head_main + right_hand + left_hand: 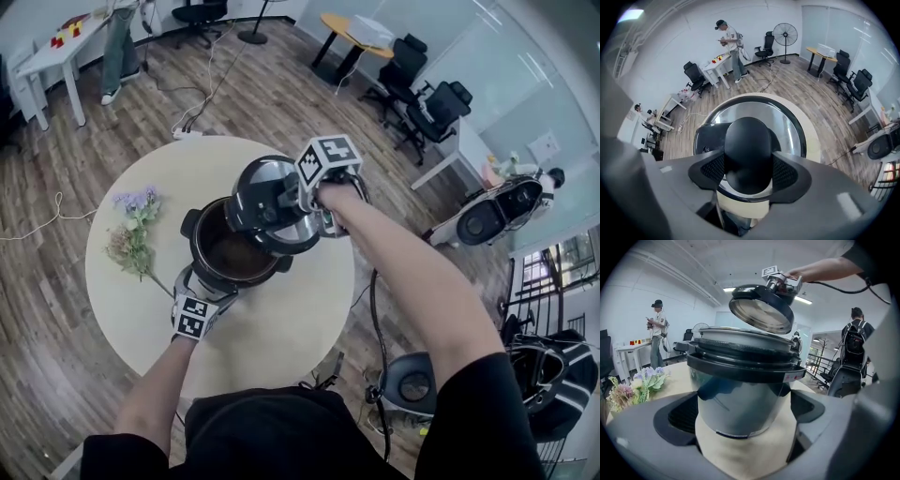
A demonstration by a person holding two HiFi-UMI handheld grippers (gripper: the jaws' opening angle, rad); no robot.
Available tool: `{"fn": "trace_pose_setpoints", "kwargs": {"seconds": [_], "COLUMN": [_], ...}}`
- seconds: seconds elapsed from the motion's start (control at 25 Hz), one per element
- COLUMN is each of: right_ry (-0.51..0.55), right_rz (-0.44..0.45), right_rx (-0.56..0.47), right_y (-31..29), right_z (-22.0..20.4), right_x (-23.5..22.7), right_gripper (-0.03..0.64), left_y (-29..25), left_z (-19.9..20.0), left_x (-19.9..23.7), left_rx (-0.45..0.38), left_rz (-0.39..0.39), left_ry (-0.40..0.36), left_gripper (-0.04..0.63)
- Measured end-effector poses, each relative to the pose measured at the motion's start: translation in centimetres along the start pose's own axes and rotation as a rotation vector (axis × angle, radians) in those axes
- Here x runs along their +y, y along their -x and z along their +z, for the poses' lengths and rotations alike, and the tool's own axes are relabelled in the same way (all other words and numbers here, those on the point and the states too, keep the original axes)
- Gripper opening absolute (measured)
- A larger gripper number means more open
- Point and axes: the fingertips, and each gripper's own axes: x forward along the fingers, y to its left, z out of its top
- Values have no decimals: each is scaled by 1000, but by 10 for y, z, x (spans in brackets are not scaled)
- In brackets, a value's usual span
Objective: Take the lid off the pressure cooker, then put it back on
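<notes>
On the round table (pixel 281 328) the cooker (pixel 230 258) is standing open, its dark inside showing from above. I am holding my left gripper (pixel 208 289) low against the near side of the cooker, its jaws reaching round the steel body from both sides, and the pads are pressing on that body, so this gripper is clamping the cooker. My right gripper (pixel 305 204) is pointing steeply down and its jaws are closing in on both sides of the black knob (pixel 747 145), so it is gripping the lid (pixel 272 202) by that knob. The lid is hanging in the air above the cooker, clear of its rim and apart from it, toward the far right side of the pot. It is tilting, so that its shiny underside is facing down and toward my left gripper. Flowers (pixel 131 230) are lying on the table to the left of the cooker, near it but not touching. Across the room a person (pixel 731 42) is standing beside a white desk (pixel 717 68).
</notes>
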Motion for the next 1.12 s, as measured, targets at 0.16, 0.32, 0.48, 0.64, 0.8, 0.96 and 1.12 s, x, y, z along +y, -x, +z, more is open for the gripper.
{"fn": "trace_pose_setpoints", "kwargs": {"seconds": [0.16,0.32,0.48,0.64,0.8,0.96,1.12], "right_ry": [64,110,135,157,183,187,197], "right_rz": [12,2,-29,-51,-77,-81,-93], "right_rx": [60,114,142,174,200,214,217], "right_y": [-23,-39,-53,-65,-78,-86,-88], "right_z": [4,3,0,-9,-15,-20,-19], "right_x": [39,58,69,71,75,80,81], "right_gripper": [287,287,287,287,287,287,287], "left_y": [-1,-4,0,-1,-1,0,0], "left_z": [9,19,20,19,18,18,18], "left_x": [-7,-14,-13,-14,-12,-11,-12], "left_rx": [2,0,-7,-13,-17,-18,-19], "left_rz": [2,1,-1,0,1,-1,-2], "left_ry": [2,2,4,4,5,5,8], "left_gripper": [591,591,591,591,591,591,591]}}
